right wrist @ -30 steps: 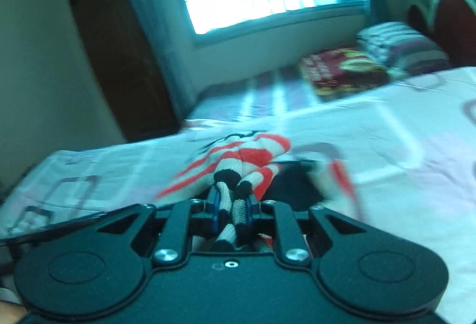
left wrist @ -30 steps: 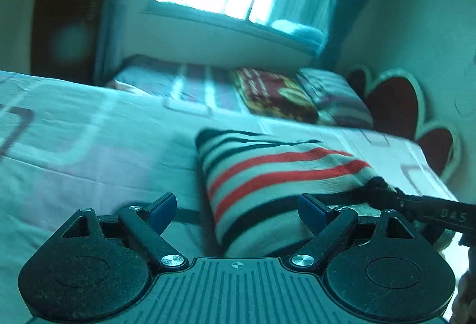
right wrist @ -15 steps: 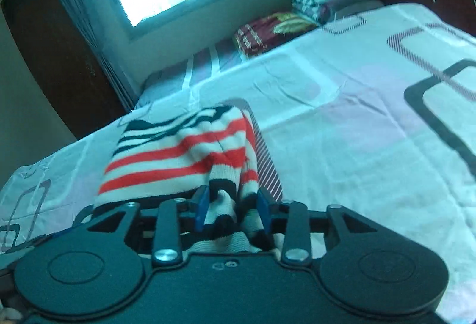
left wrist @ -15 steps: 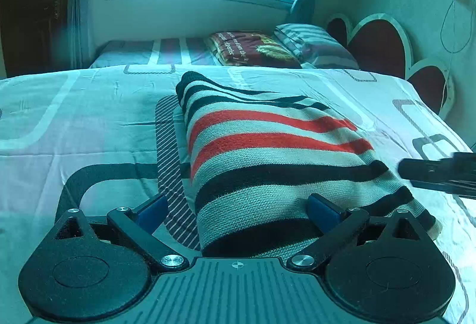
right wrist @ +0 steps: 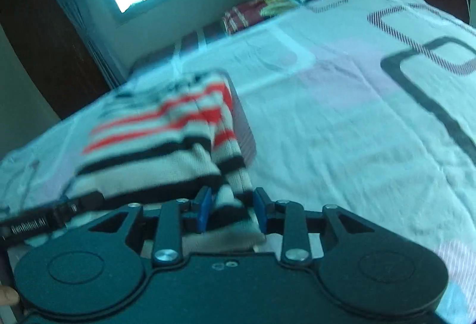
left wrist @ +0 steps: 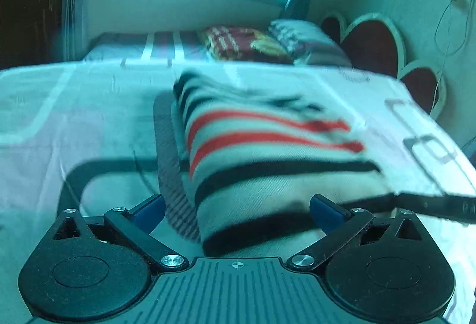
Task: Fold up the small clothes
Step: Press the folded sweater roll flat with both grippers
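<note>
The left gripper stands spread wide; its jaws have just been opening, and the near edge of the striped sweater lies between the blue pads without being pressed. The sweater is a thick knit with a ribbed surface, in cream, black and red bands, folded into a soft rectangular bundle. It rests on the bed, at about 12 o'clock from this gripper. The bed sheet is thin, smooth cloth printed with dark rounded rectangles and pale pink fields.

To the right, the right gripper is only narrowly apart, and its jaws have just been closing a little. A thin striped end of the sweater, perhaps a sleeve or a hem corner, sits between the pads; I cannot tell surely if they pinch it or only enclose it.

I judge that a fold has been laid down and the release is in hand. The next move probably calls for freeing this end without dragging the bundle, because loose knit catches easily, and then smoothing or making another fold.
</note>
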Demonstrator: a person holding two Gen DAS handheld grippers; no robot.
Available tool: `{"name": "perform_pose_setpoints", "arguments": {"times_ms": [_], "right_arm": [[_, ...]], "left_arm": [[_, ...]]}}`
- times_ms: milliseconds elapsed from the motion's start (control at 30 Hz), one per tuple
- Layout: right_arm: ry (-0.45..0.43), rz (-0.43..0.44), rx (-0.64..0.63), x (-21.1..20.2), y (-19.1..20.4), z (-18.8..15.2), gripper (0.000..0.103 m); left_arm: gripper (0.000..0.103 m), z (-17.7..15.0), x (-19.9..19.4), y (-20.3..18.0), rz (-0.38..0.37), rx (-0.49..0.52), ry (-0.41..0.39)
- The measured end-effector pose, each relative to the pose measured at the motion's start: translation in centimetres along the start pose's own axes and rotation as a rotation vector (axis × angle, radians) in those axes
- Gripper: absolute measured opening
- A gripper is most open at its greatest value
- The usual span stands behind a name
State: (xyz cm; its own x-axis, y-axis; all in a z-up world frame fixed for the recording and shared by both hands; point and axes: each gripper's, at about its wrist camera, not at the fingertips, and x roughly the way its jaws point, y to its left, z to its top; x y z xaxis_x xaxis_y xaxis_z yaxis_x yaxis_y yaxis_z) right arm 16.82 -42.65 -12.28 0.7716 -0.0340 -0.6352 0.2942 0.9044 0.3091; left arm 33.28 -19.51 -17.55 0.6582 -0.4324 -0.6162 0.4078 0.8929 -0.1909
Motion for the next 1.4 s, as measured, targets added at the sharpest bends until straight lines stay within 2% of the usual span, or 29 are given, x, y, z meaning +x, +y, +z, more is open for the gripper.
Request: {"name": "perform_pose_setpoints", "arguments": {"times_ms": [167, 267, 333, 533, 633, 667, 800, 900, 967, 1067, 1167, 1233, 1400], "right_arm": [[-0.036, 0.028, -0.062, 2.3, 2.7, 2.9, 0.032], [-0.041, 0.044, -0.107, 4.4, 4.6, 4.2, 0.032], [-0.034, 0.051, -0.115, 6.2, 5.3, 5.2, 0.032], [-0.030, 0.020, -0.166, 10.2, 6.4, 7.2, 0.032], [0.035, -0.074, -0.269, 13.5, 6.4, 6.6, 0.030], [0.026, -0.066, -0.268, 14.0, 5.9, 6.2, 0.031], [0.002, -0.058, -0.230, 14.2, 5.3, 6.0, 0.033], [0.005, -0.046, -0.242, 13.5, 5.9, 6.6, 0.035], [-0.024, -0.021, -0.264, 13.1, 6.8, 7.2, 0.036], [-0.018, -0.054, -0.328, 14.4, 8.1, 7.6, 0.035], [0.023, -0.099, -0.299, 16.4, 7.1, 7.5, 0.035], [0.026, -0.081, -0.242, 16.8, 6.0, 7.6, 0.035], [0.041, -0.084, -0.236, 16.1, 6.3, 7.8, 0.037]], "left_arm": [[0.102, 2.9, 1.0, -0.1, 0.009, -0.015, -0.032], [0.090, 4.4, 3.2, -0.1, 0.021, -0.023, -0.014], [0.090, 5.1, 4.8, 0.3, 0.042, -0.061, 0.004], [0.090, 6.3, 9.2, 1.7, 0.110, -0.128, 0.057], [0.090, 5.9, 10.9, 2.1, 0.128, -0.139, 0.082], [0.090, 5.7, 11.3, 2.4, 0.127, -0.162, 0.088], [0.090, 5.6, 11.9, 4.1, 0.117, -0.258, 0.102], [0.090, 6.2, 11.3, 3.5, 0.132, -0.254, 0.077], [0.090, 7.0, 11.4, 3.2, 0.129, -0.253, 0.059], [0.090, 8.0, 13.0, 3.1, 0.152, -0.252, 0.079], [0.090, 7.8, 14.3, 3.7, 0.164, -0.271, 0.127], [0.090, 7.5, 14.5, 4.0, 0.168, -0.284, 0.131], [0.090, 7.5, 13.9, 3.0, 0.202, -0.213, 0.132]]}}
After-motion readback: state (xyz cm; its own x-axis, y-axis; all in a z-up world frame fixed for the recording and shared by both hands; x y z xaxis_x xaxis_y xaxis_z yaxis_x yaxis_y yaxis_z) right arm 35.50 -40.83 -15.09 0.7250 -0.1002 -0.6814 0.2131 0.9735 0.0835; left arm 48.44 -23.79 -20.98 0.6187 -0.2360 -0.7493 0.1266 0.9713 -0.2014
